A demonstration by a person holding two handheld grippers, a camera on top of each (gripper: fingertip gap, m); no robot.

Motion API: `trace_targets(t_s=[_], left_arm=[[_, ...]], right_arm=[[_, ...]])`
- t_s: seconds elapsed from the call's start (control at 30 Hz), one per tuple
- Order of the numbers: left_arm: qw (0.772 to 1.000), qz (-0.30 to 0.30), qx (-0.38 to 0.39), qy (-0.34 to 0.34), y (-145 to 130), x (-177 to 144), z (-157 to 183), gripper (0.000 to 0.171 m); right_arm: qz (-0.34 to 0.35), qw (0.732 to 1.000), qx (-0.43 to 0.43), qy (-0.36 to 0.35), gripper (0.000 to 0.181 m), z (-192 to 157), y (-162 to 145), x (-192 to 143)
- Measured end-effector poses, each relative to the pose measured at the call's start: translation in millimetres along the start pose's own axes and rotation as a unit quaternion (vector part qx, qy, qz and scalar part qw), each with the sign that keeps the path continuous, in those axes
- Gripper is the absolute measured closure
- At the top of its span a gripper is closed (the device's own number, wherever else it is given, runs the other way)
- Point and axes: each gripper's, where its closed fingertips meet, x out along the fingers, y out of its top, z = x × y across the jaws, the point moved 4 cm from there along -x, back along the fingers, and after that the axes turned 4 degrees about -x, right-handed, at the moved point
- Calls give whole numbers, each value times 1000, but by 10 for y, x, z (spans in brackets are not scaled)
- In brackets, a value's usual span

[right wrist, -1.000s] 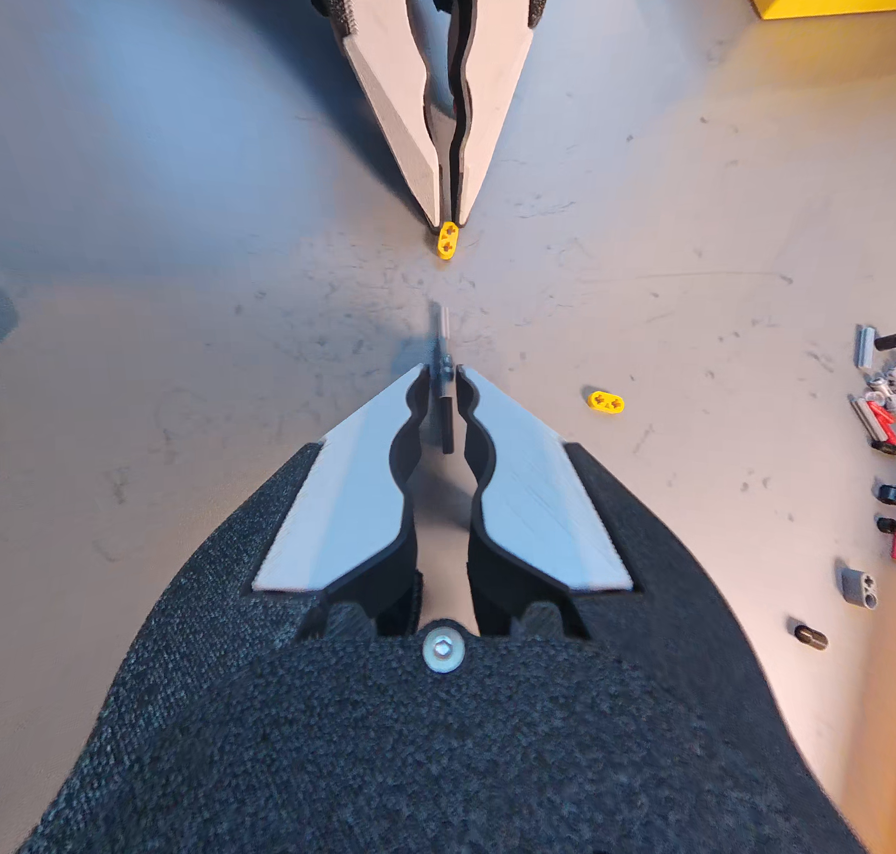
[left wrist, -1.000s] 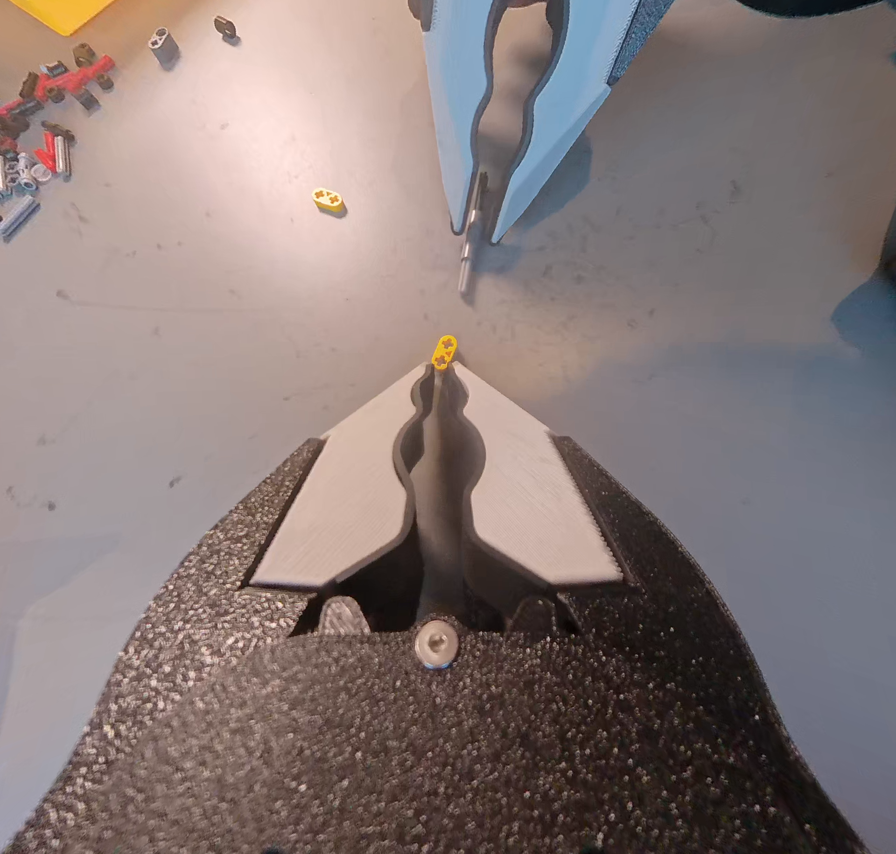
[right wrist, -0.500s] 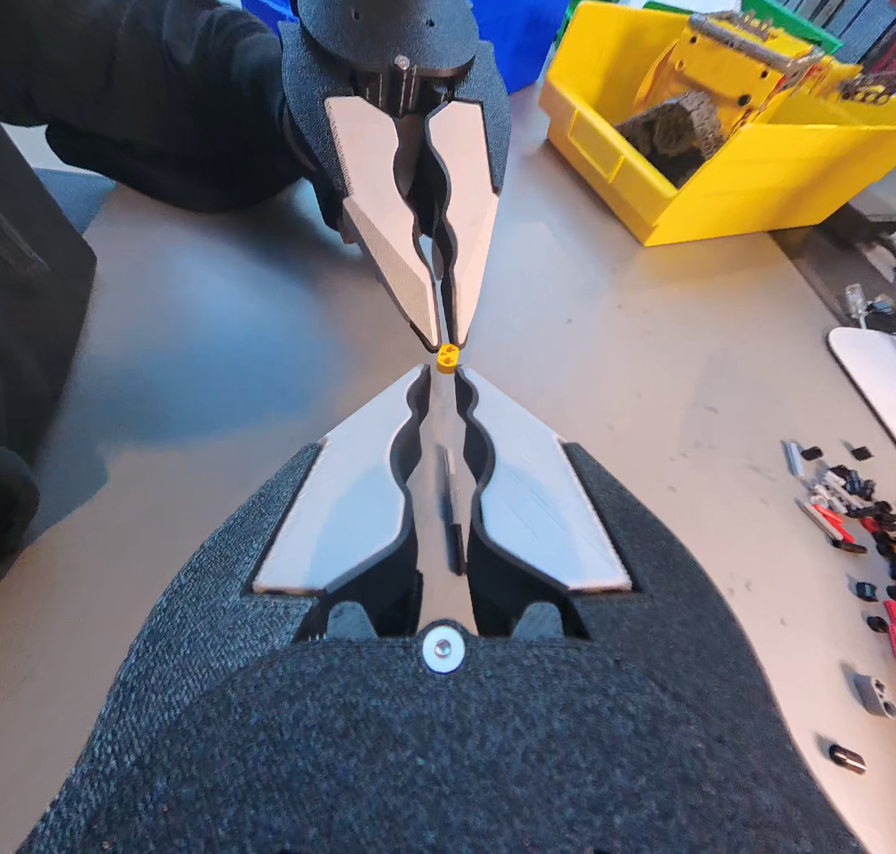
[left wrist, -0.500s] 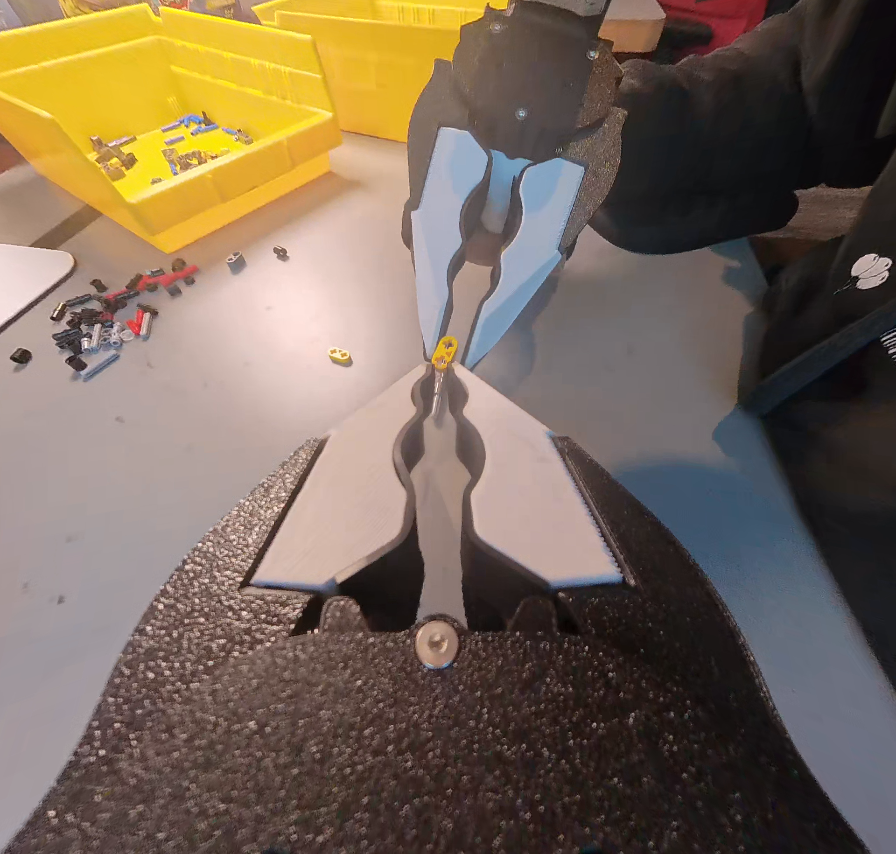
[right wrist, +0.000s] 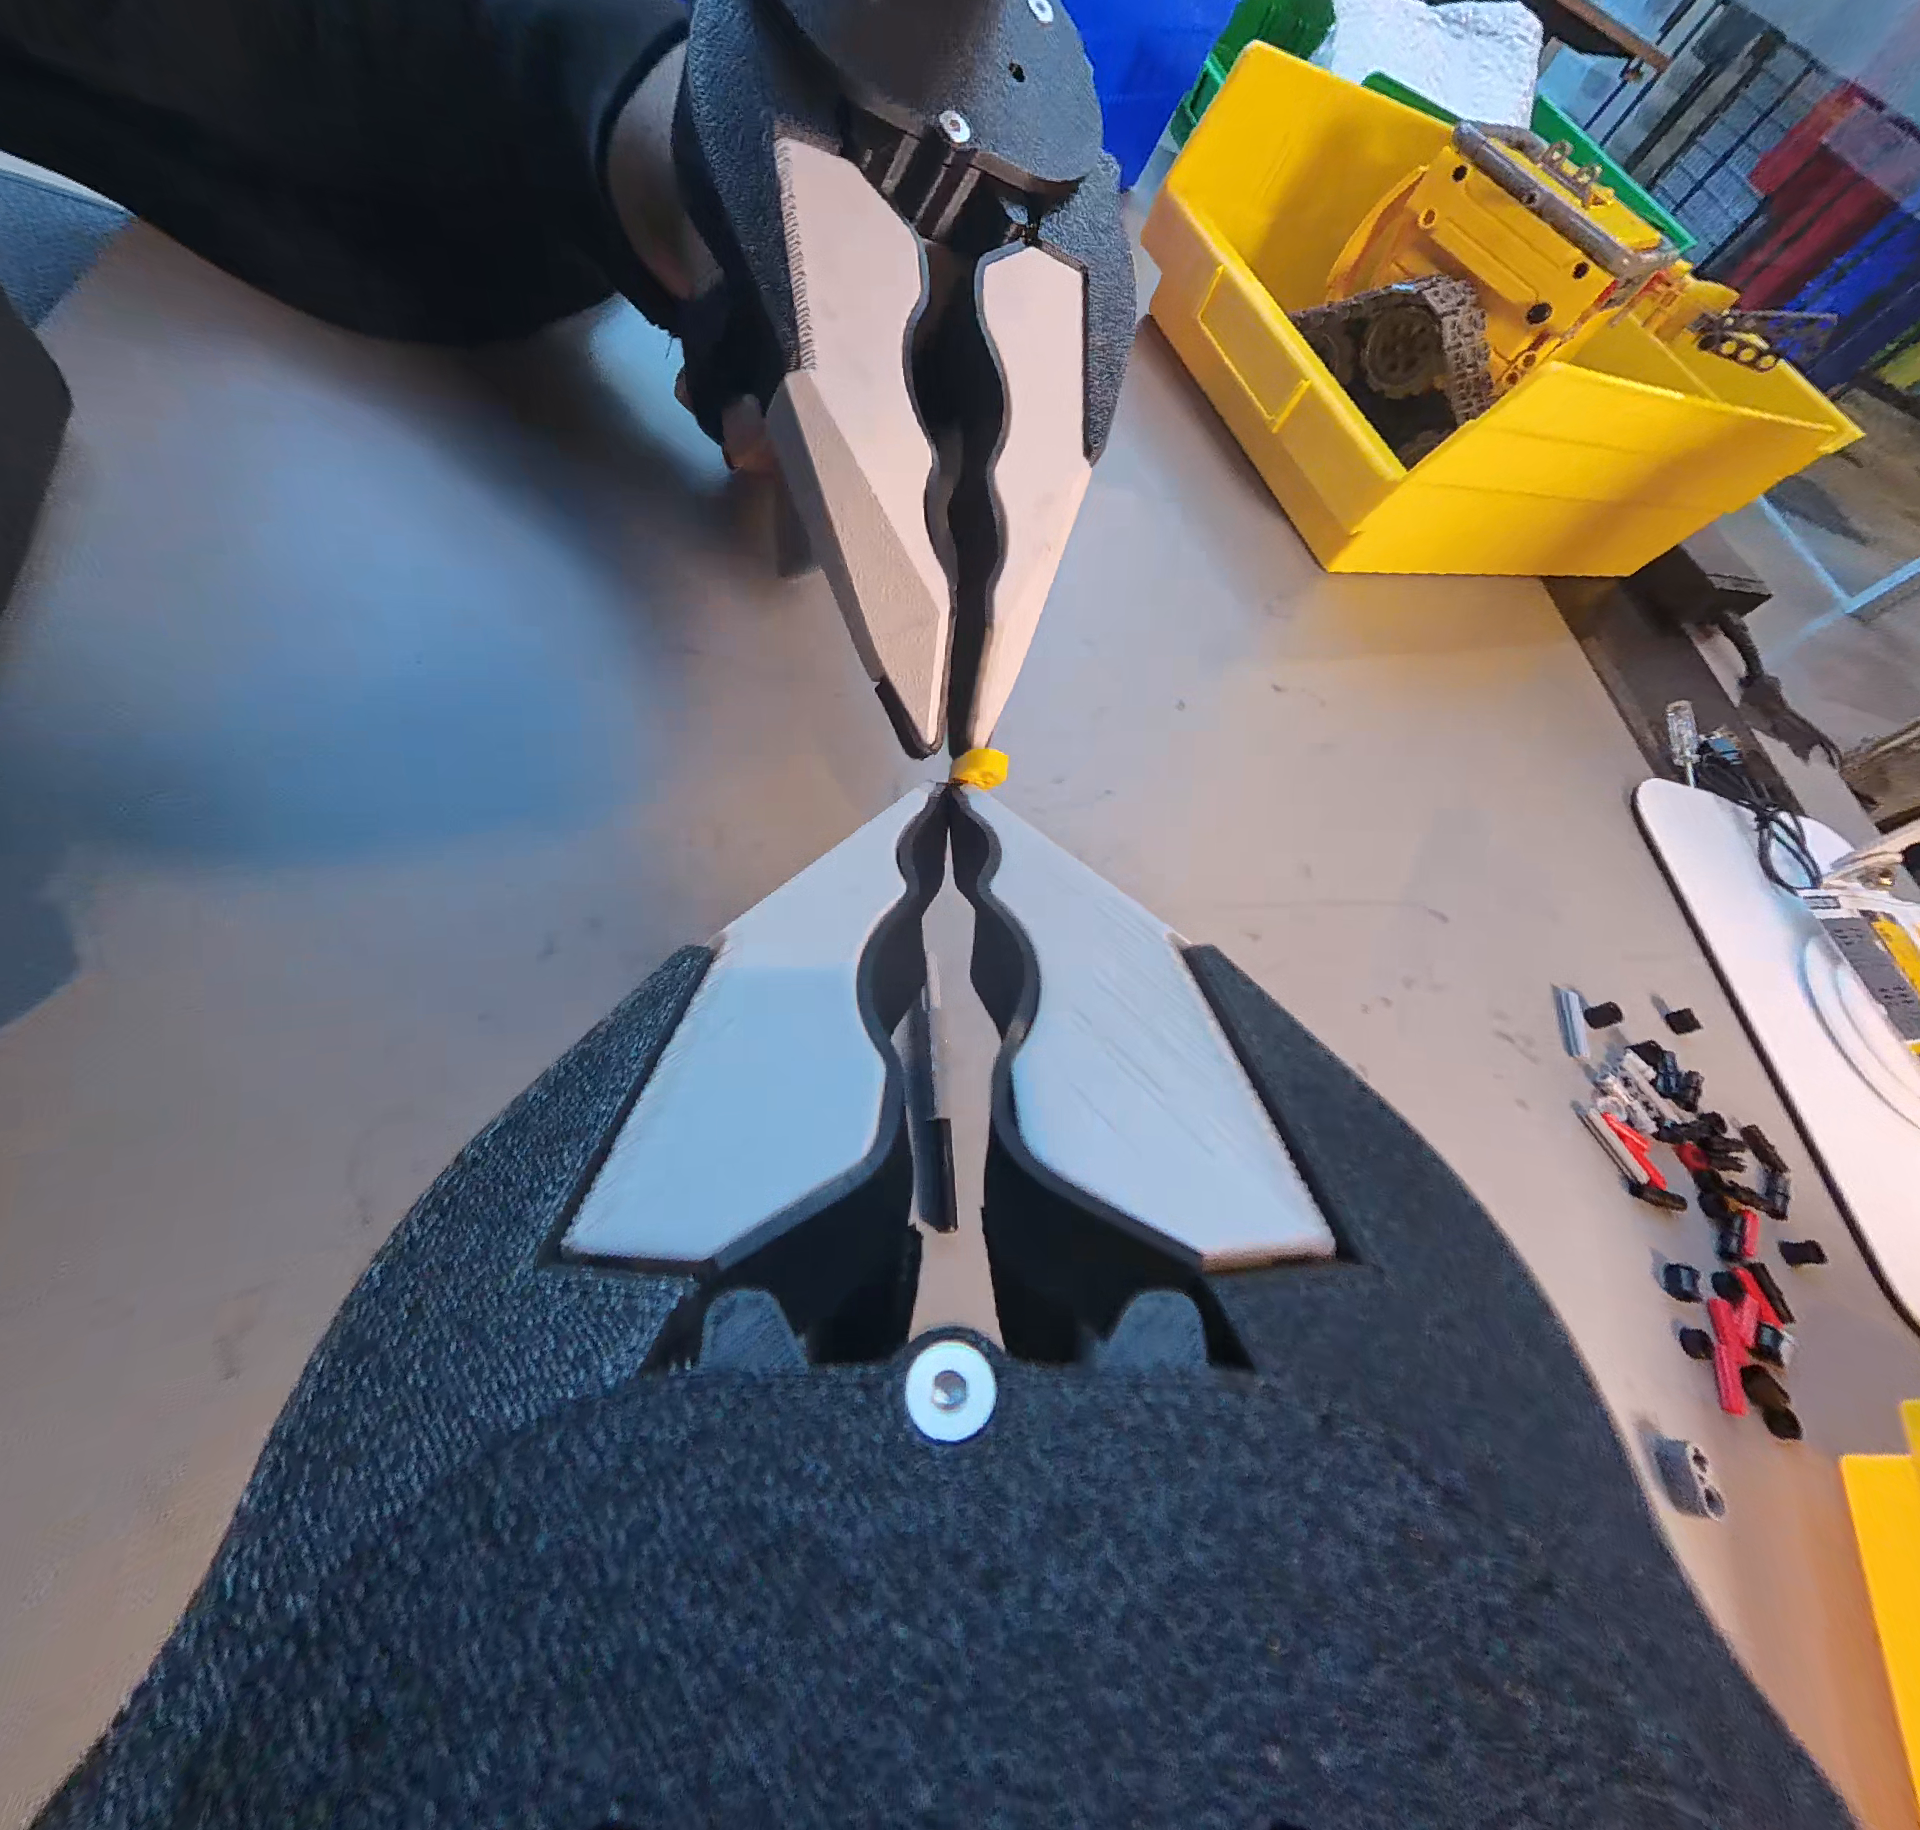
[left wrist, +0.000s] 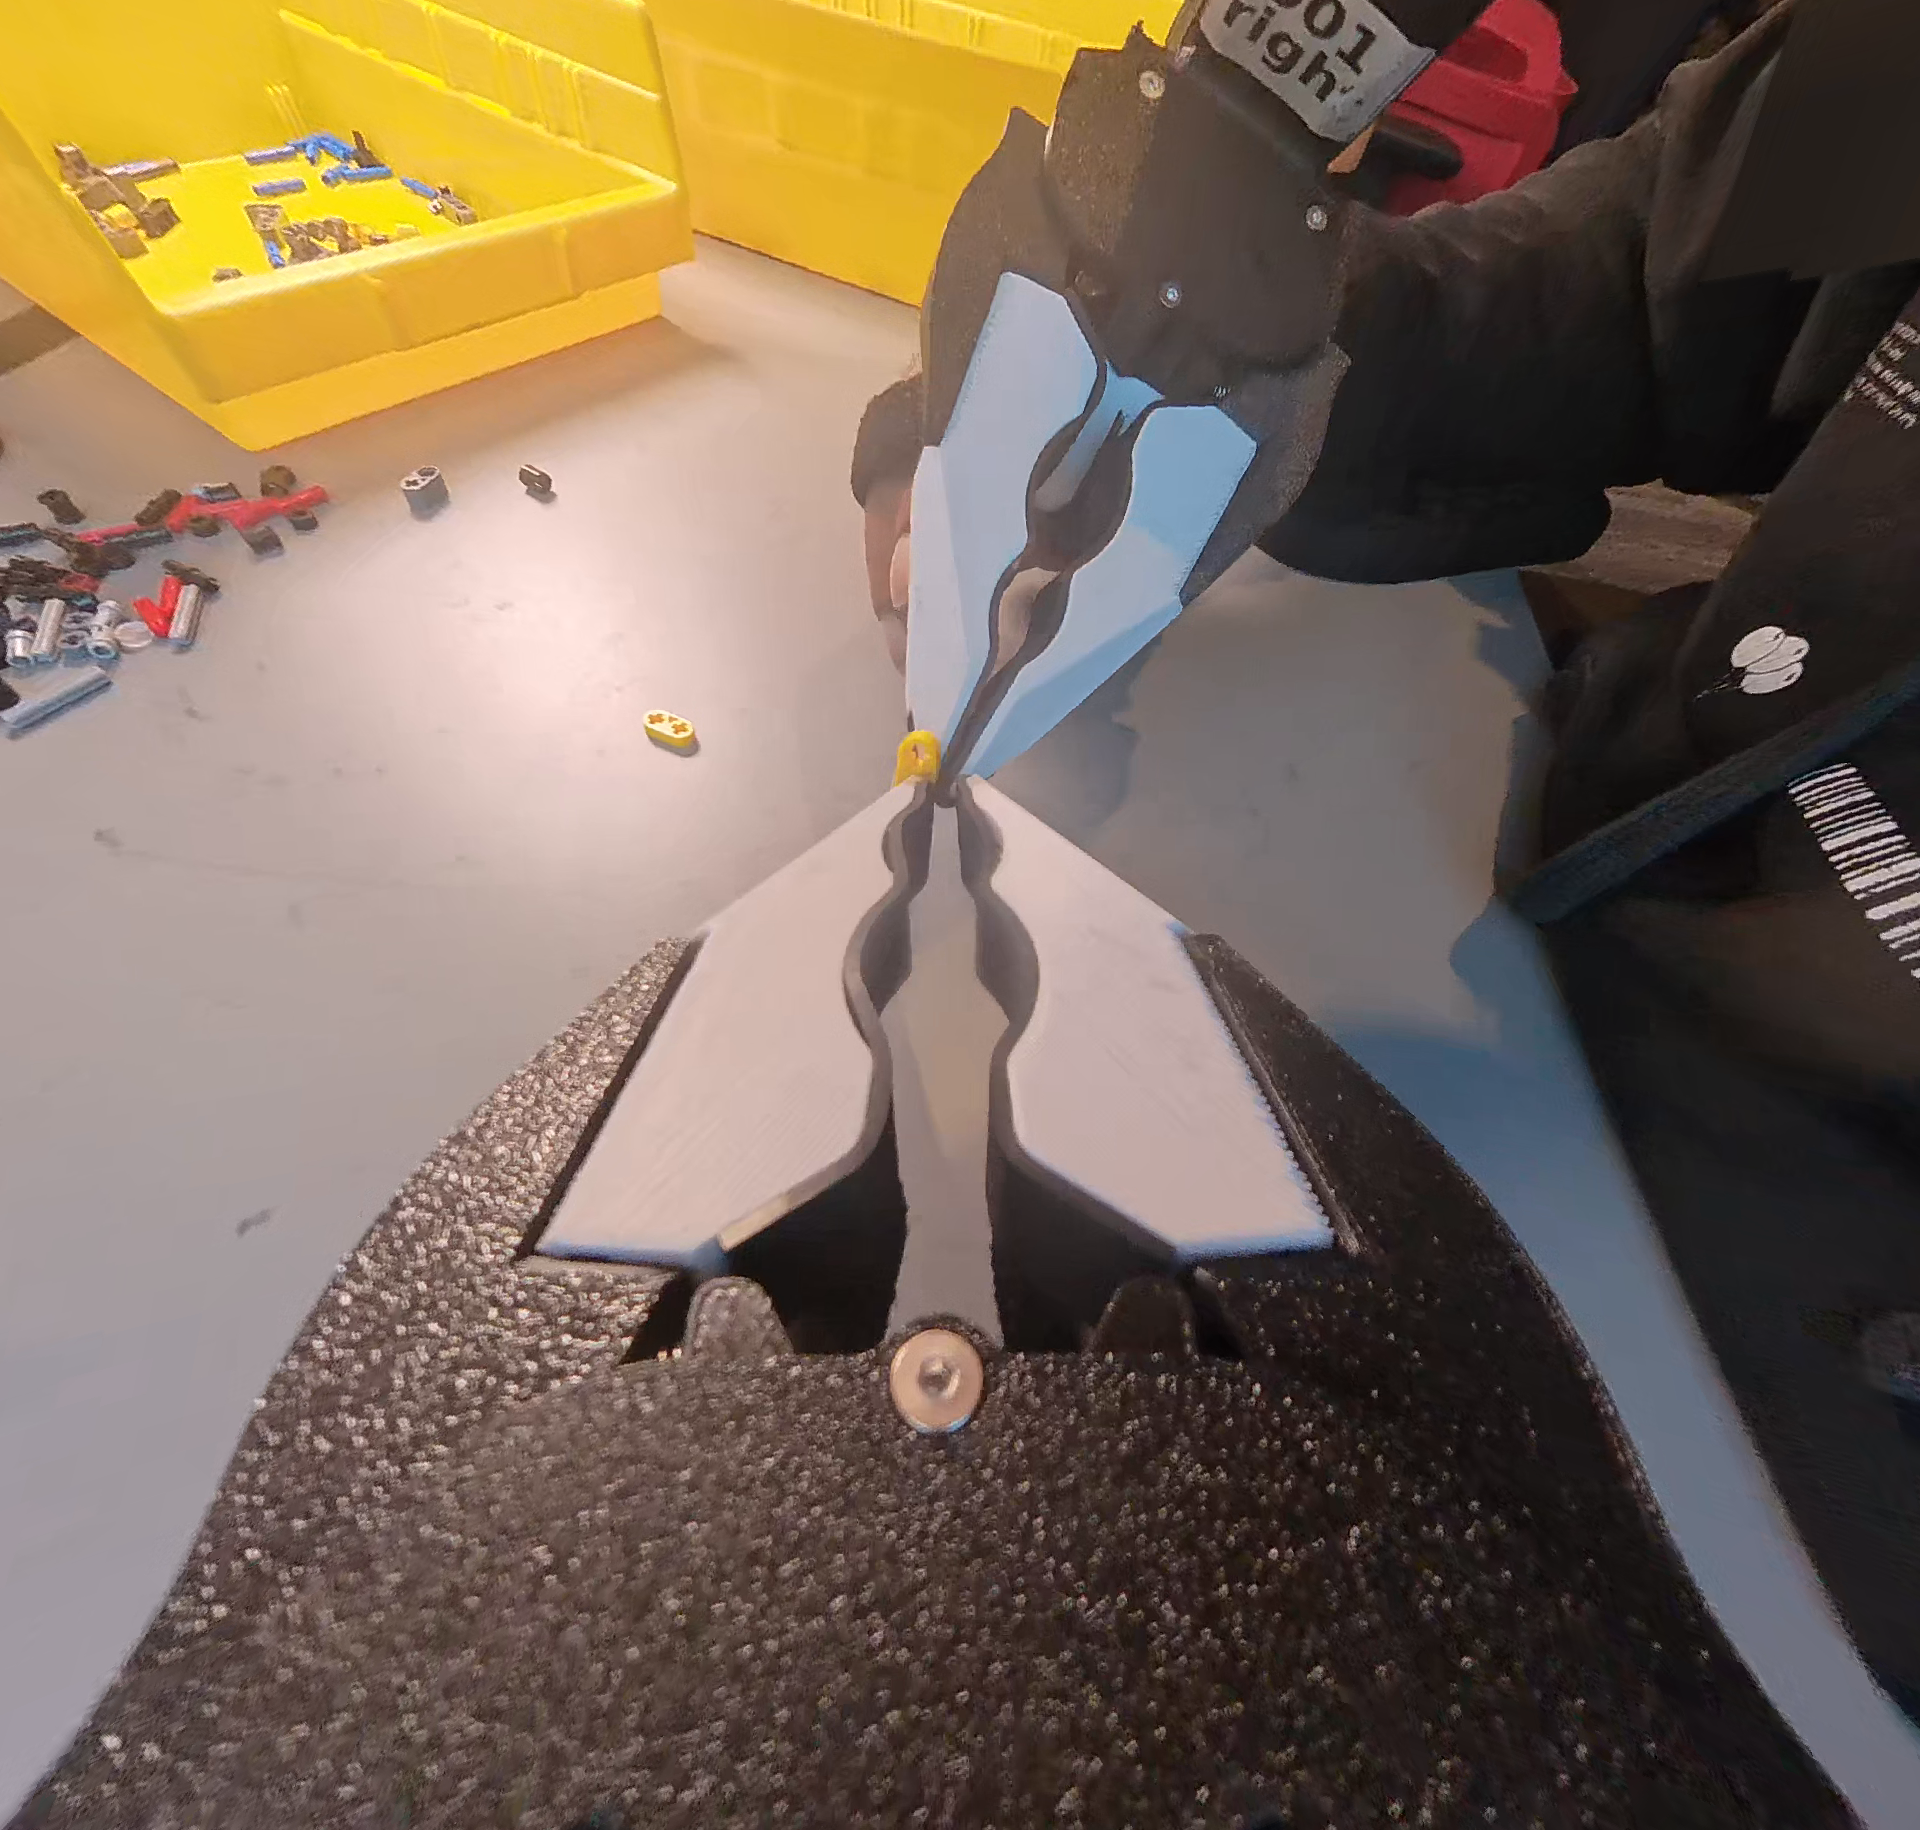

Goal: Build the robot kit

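Note:
My left gripper [left wrist: 940, 791] is shut on a small yellow two-hole link [left wrist: 920, 757] that sticks out past its tips. My right gripper [right wrist: 951, 793] is shut on a thin dark axle rod [right wrist: 932, 1105] that runs back between its fingers. The two grippers meet tip to tip above the grey table [left wrist: 416, 897]. In the right wrist view the yellow link [right wrist: 979, 767] sits right at my right fingertips, under the left gripper [right wrist: 951, 741]. In the left wrist view the right gripper [left wrist: 961, 772] comes down from above. The axle's front end is hidden at the contact.
A second yellow link [left wrist: 670, 731] lies on the table to the left. A pile of small red, black and grey parts [left wrist: 114, 575] lies farther left, also in the right wrist view [right wrist: 1714, 1188]. Yellow bins [left wrist: 343, 222] [right wrist: 1507, 409] stand at the back. A white tray [right wrist: 1766, 1001] is on the right. The grippers are tip to tip, or close to it.
Both grippers rose from the table and tilted up. Their tips came together, so the yellow link now touches the right gripper's tips where the axle is held. Both have rolled slightly.

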Motion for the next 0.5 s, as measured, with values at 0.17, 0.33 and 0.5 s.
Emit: trace_targets(t_s=[0.17, 0.33, 0.5], left_arm=[[1000, -5, -12, -1, -17, 8, -13, 166], [1000, -19, -14, -8, -47, 27, 9, 168], [999, -13, -21, -22, -29, 10, 28, 169]], right_arm=[[10, 999, -49, -11, 181, -50, 28, 5], [16, 998, -57, 5, 181, -106, 10, 3], [34, 998, -38, 27, 180, -122, 29, -46]])
